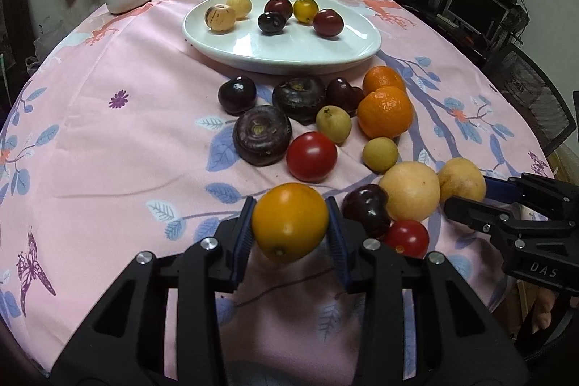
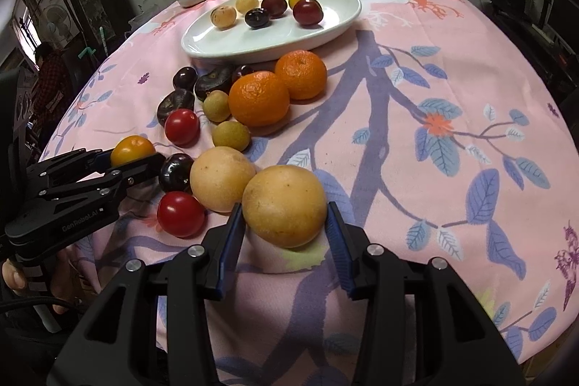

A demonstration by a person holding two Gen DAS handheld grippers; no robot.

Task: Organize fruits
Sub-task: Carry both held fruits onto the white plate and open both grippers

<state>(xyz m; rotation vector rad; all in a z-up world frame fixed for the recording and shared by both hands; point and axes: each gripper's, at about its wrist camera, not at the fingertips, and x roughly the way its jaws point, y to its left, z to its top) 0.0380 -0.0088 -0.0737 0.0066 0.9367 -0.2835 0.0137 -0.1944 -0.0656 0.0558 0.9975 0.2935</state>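
Left wrist view: left hand-held gripper [image 1: 290, 230] is clamped on a yellow-orange tomato [image 1: 289, 221], pads on its left and right flanks at the widest part, near edge of the counter [image 1: 108, 169]. Judgement: light, smooth, thin skin, so slippery and easy to bruise; a grip across the equator with modest force is right, no squeezing harder. It looks slightly lifted off the pink cloth, can't confirm.

Right wrist view: right hand-held gripper [image 2: 286, 227] is closed on a pale yellow round fruit [image 2: 284, 205], pads touching both sides at mid-height, near centre of the counter. Judgement: firmer and heavier than the tomato, matte skin, less slip risk; the same side-to-side grip is fine.

Target is likely the white oval plate [image 1: 325, 55] at the far side, already carrying six small fruits. The loose pile between the plate and both grippers includes two mandarins [image 1: 385, 111] and two red tomatoes [image 1: 311, 156].
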